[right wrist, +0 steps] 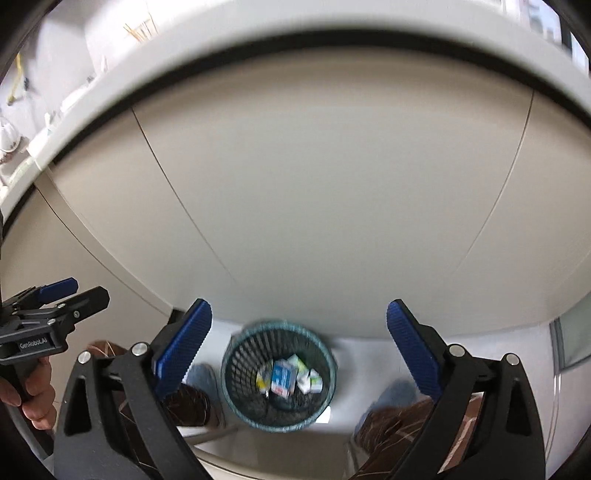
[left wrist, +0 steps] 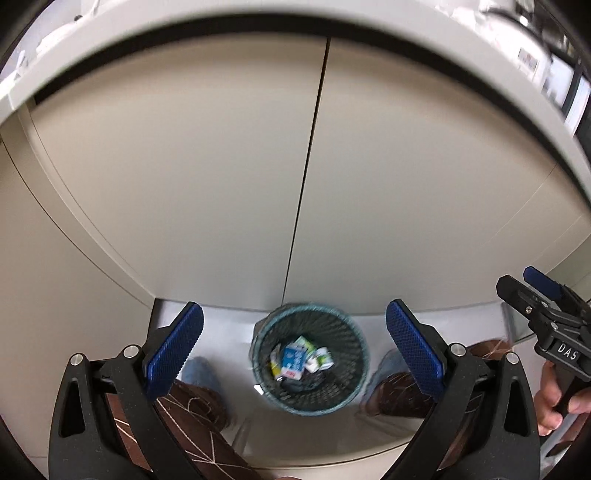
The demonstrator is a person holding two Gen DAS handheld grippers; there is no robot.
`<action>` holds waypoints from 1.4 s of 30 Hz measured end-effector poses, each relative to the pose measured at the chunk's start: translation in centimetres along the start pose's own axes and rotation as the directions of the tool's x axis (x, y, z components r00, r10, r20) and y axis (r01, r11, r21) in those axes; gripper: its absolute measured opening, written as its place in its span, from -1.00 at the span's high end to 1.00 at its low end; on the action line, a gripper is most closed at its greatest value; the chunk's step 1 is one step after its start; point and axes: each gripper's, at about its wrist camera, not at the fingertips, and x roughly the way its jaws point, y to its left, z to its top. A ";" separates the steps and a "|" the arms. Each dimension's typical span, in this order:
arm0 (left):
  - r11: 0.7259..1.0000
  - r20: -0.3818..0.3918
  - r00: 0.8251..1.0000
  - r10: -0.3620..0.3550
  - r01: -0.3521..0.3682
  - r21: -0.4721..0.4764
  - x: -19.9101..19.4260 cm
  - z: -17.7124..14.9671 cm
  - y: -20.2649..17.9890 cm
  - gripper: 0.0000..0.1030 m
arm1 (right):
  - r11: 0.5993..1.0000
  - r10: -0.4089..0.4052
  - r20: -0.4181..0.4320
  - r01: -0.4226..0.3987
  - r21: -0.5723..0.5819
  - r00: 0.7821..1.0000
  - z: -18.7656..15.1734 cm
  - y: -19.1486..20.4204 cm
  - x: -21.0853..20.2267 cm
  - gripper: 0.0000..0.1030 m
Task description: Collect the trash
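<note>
A dark mesh waste basket (left wrist: 354, 387) stands on the floor below the counter, seen from above; it also shows in the right wrist view (right wrist: 236, 391). Inside it lie several small cartons, one blue and white (left wrist: 293, 363) (right wrist: 282, 378), others green and white (left wrist: 320, 360). My left gripper (left wrist: 295, 350) hangs open and empty high above the basket. My right gripper (right wrist: 299, 347) is open and empty too, also above the basket. Each gripper appears at the edge of the other's view, the right one (left wrist: 532, 291) and the left one (right wrist: 70, 291).
Beige cabinet doors (left wrist: 221, 166) fill the view under a white countertop edge (left wrist: 258, 26). The person's brown shoes (left wrist: 192, 402) (right wrist: 391, 421) stand either side of the basket on the pale floor.
</note>
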 end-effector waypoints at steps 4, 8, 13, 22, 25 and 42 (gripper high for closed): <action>1.000 0.046 0.999 0.012 -0.013 0.013 -3.3 2.2 -1.0 -0.89 | 0.999 -0.014 0.074 0.017 -0.044 0.997 2.6 0.3 -3.1 -0.78; 1.000 0.092 0.996 0.003 -0.003 0.003 -6.0 4.5 -1.6 -0.89 | 0.998 -0.023 0.125 0.030 -0.054 0.992 4.8 0.1 -5.7 -0.78; 1.000 0.138 0.990 0.019 -0.021 0.017 -8.2 7.2 -3.0 -0.89 | 0.998 -0.023 0.171 0.033 -0.058 0.985 7.6 -0.2 -8.2 -0.78; 1.000 0.187 0.982 -0.007 0.001 0.031 -11.1 12.2 -4.4 -0.89 | 0.996 -0.039 0.259 0.058 -0.067 0.965 13.2 0.4 -12.5 -0.78; 0.999 0.193 0.981 -0.013 0.007 0.031 -11.4 14.4 -5.0 -0.89 | 0.996 -0.034 0.280 0.056 -0.070 0.959 15.3 0.4 -13.1 -0.78; 0.999 0.141 0.989 0.048 -0.046 -0.017 -4.4 27.0 -7.2 -0.89 | 0.996 -0.025 0.236 0.044 -0.076 0.971 26.6 0.0 -7.7 -0.78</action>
